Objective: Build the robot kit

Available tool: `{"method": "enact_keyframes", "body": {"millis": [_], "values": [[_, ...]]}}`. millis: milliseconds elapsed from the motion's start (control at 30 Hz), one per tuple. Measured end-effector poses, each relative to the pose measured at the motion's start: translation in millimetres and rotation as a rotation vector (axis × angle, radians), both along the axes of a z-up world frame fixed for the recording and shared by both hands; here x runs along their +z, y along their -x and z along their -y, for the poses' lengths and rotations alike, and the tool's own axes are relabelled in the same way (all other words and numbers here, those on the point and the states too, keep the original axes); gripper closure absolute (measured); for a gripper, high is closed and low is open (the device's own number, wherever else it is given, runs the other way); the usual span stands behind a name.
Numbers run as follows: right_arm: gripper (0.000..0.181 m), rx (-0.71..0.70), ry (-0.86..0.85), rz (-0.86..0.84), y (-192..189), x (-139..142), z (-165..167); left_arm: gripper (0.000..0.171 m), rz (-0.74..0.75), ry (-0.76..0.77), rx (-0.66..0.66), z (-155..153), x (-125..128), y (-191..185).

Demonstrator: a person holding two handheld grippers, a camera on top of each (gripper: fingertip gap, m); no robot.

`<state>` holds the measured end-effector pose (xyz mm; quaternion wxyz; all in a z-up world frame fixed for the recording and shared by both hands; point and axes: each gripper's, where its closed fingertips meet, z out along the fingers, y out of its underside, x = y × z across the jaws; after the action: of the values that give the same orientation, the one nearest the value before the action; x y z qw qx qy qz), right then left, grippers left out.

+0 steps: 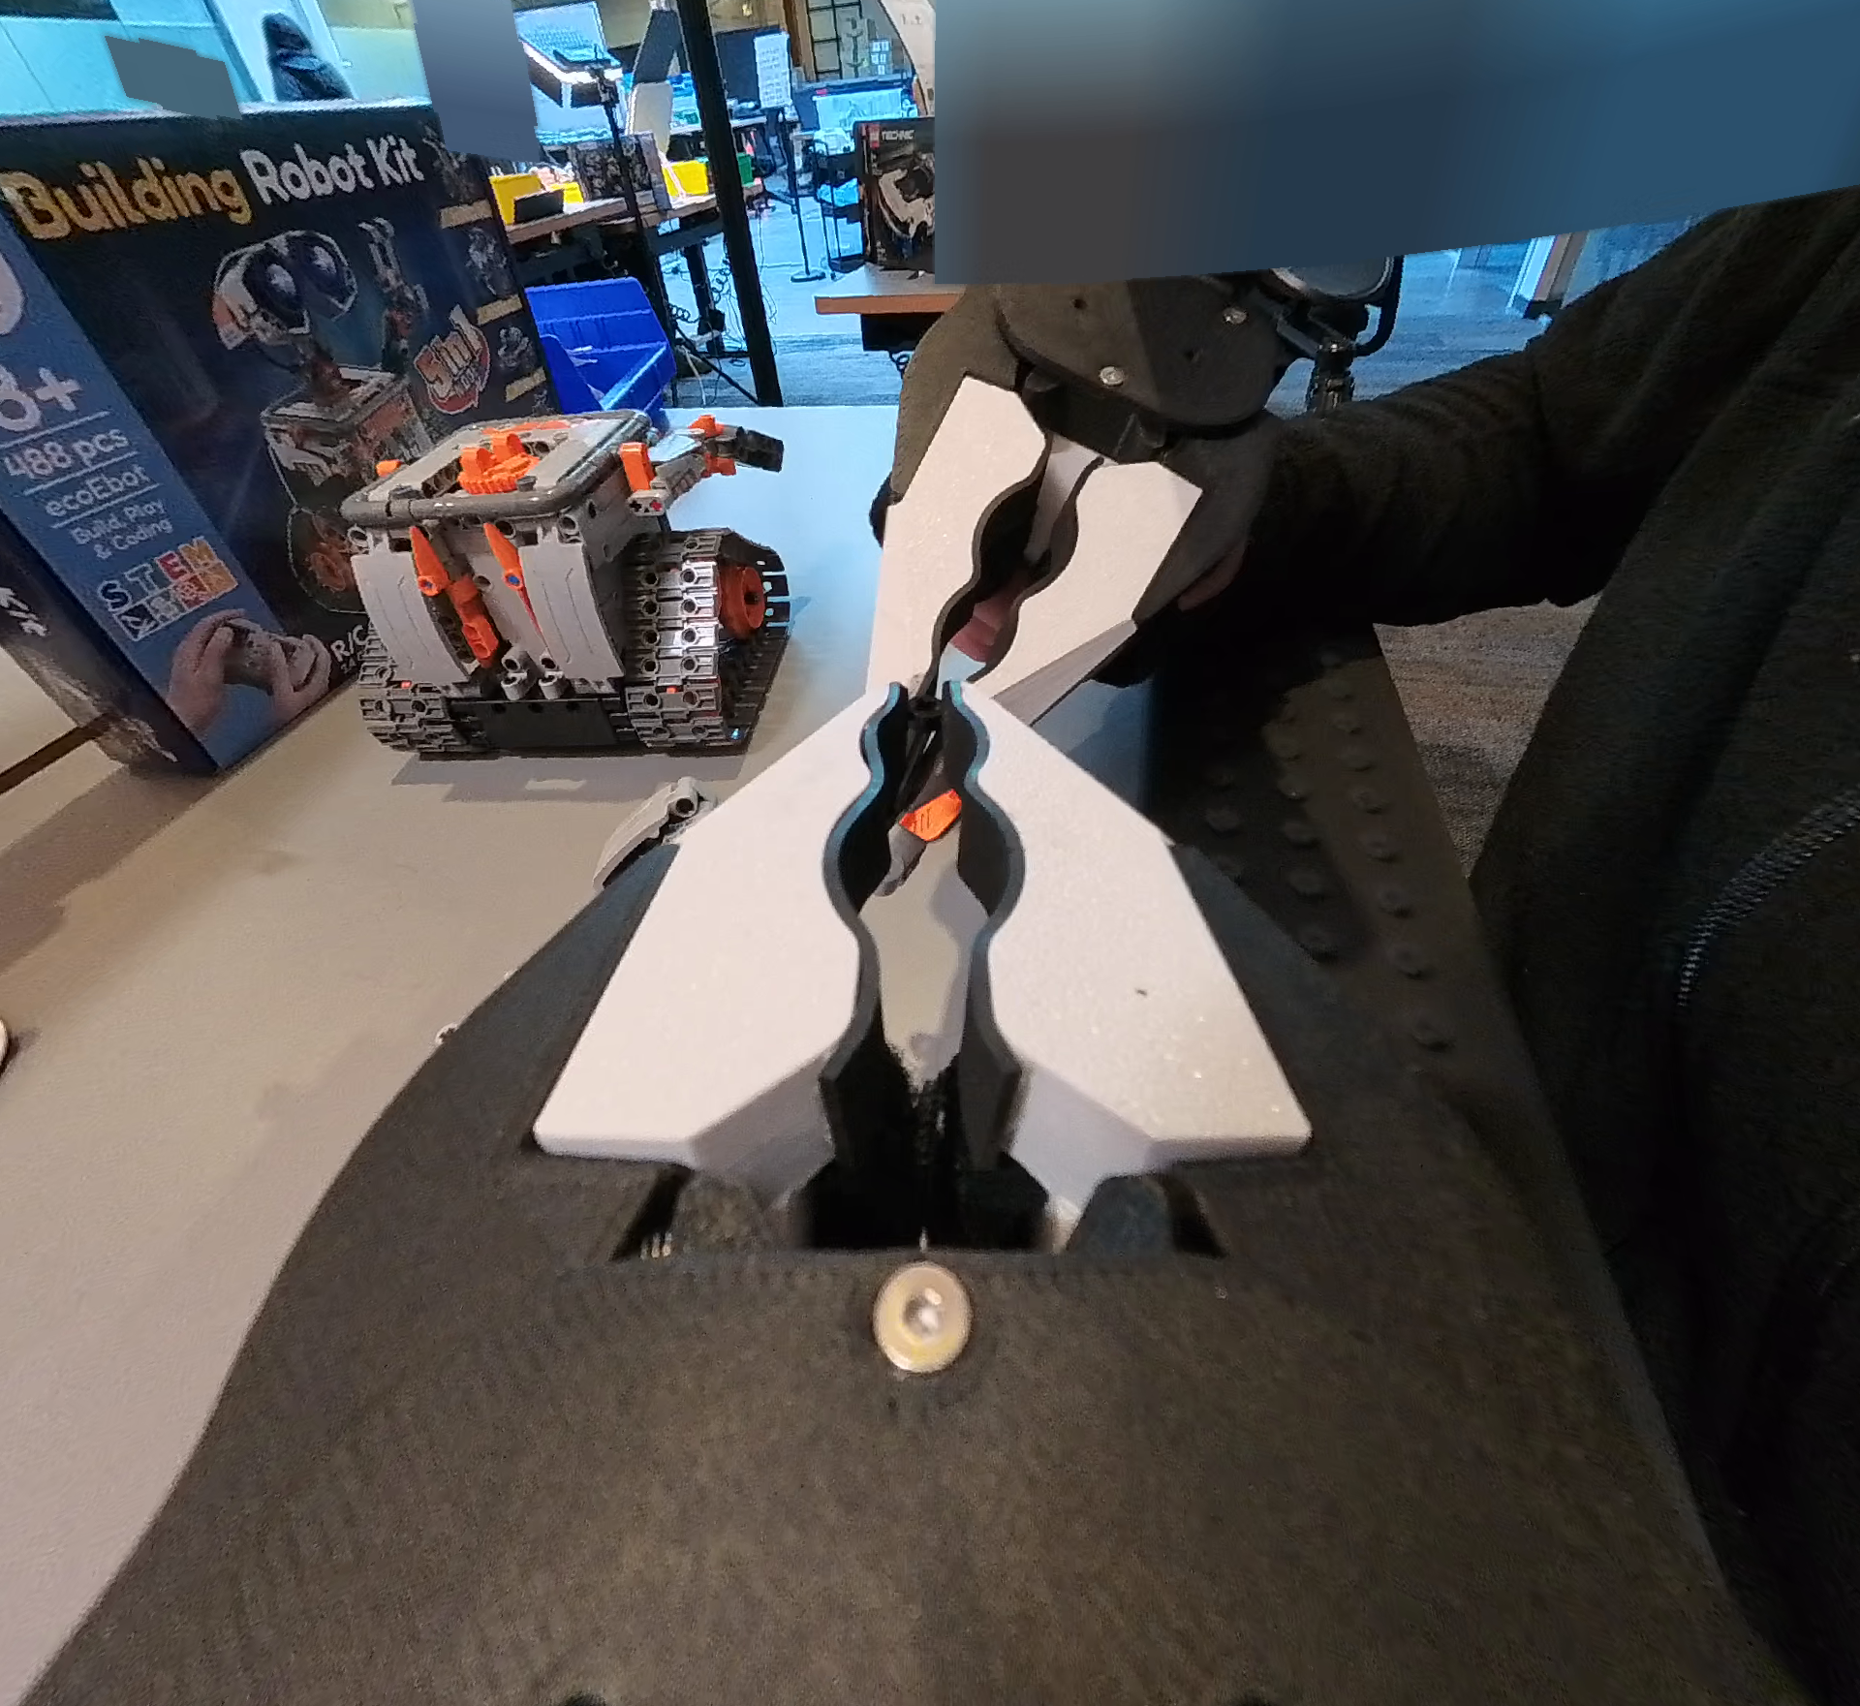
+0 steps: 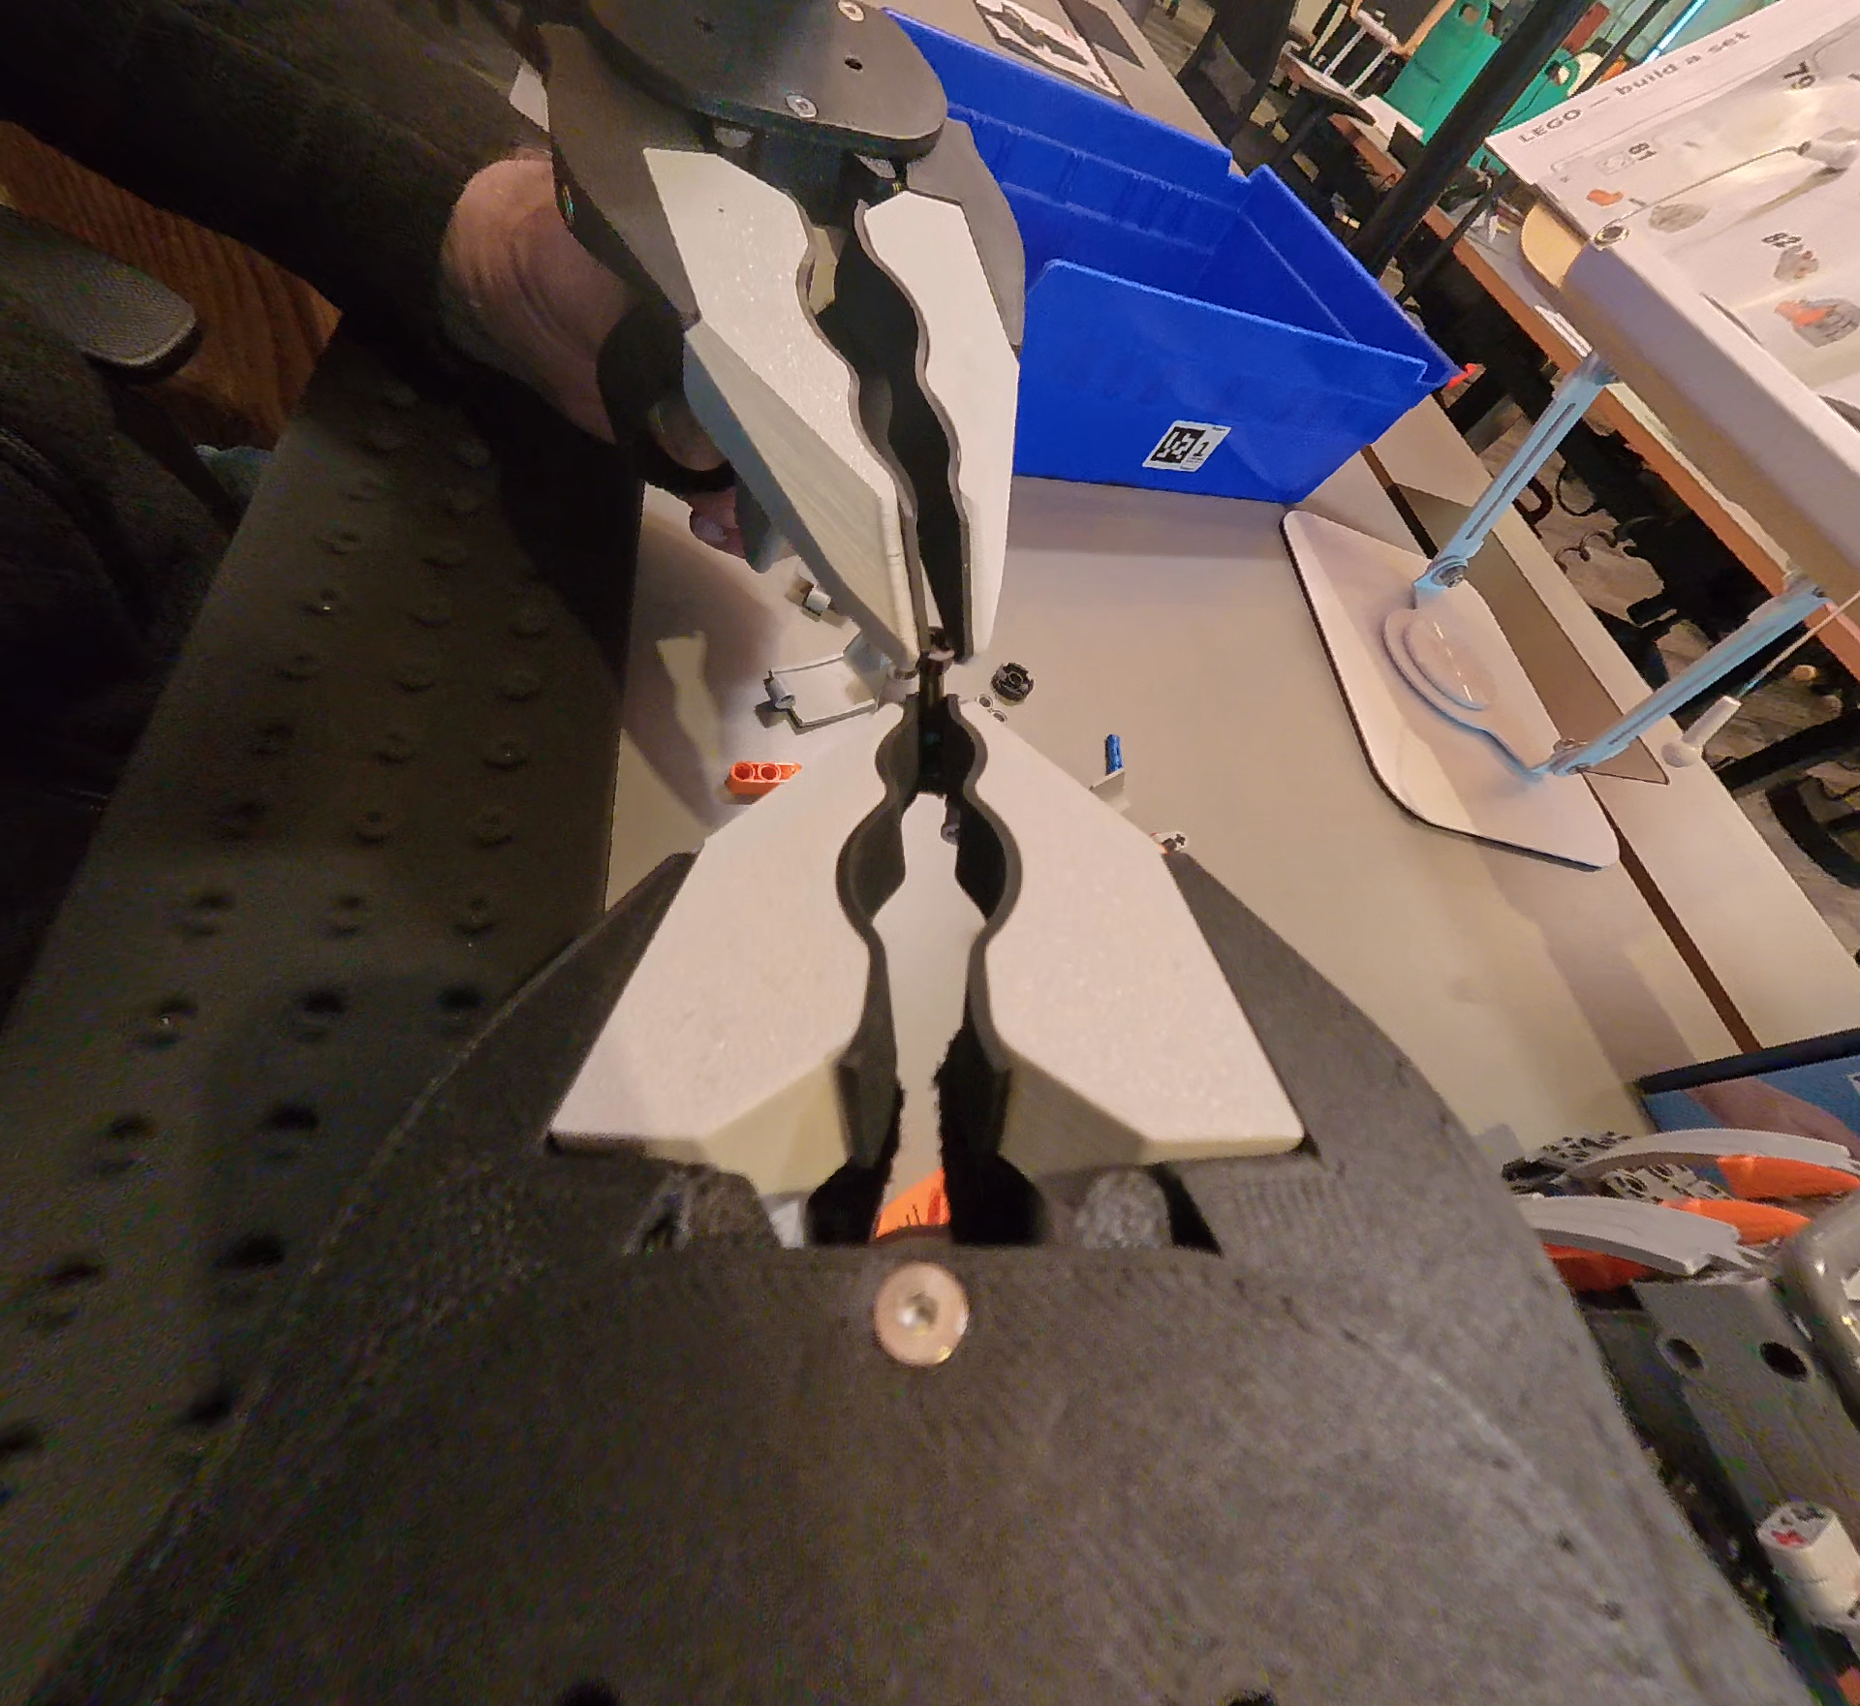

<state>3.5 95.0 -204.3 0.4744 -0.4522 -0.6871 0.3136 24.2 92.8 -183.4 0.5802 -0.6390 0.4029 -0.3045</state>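
Left gripper (image 1: 921,702) & right gripper (image 2: 931,732) meet tip to tip above the grey counter (image 2: 1208,702), both pinching one small black pin piece (image 2: 934,663). Tracked grey-orange brick robot (image 1: 569,591) stands well apart; blue plastic bin (image 2: 1188,329) sits near counter's far edge.

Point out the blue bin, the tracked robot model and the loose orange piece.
blue bin (image 2: 1208,369), right wrist view, front wall.
tracked robot model (image 1: 564,591), left wrist view, body.
loose orange piece (image 2: 760,774), right wrist view, middle.
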Motion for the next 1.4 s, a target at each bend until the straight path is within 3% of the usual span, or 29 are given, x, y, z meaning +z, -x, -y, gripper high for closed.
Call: {"method": "enact_keyframes", "body": {"millis": [300, 467, 667, 800, 900, 967, 1133, 1400], "values": [[0.181, 0.010, 0.048, 0.013, 0, -2, 0, 0.166, -0.022, 0.006, 0.002, -1, -4, 0], [0.181, 0.003, 0.101, 0.021, -1, -3, -3, 0.153, -0.054, -0.009, 0.005, -1, -7, -3], [0.181, 0.015, 0.378, -0.044, -7, 12, -14, 0.132, -0.213, -0.136, 0.136, -13, -14, 5], [0.181, 0.053, 0.574, -0.053, -8, 14, -15, 0.138, -0.398, -0.297, 0.241, -20, -18, 5], [0.181, 0.064, 0.647, -0.052, -8, 14, -15, 0.154, -0.501, -0.389, 0.269, -20, -21, 3], [0.181, 0.071, 0.686, -0.050, -8, 14, -15, 0.154, -0.541, -0.428, 0.286, -20, -21, 3], [0.180, 0.081, 0.759, -0.043, -8, 12, -15, 0.155, -0.558, -0.431, 0.294, -20, -22, 2], [0.176, 0.072, 0.686, -0.070, -8, 15, -17, 0.155, -0.465, -0.333, 0.270, -20, -20, 1]]}}
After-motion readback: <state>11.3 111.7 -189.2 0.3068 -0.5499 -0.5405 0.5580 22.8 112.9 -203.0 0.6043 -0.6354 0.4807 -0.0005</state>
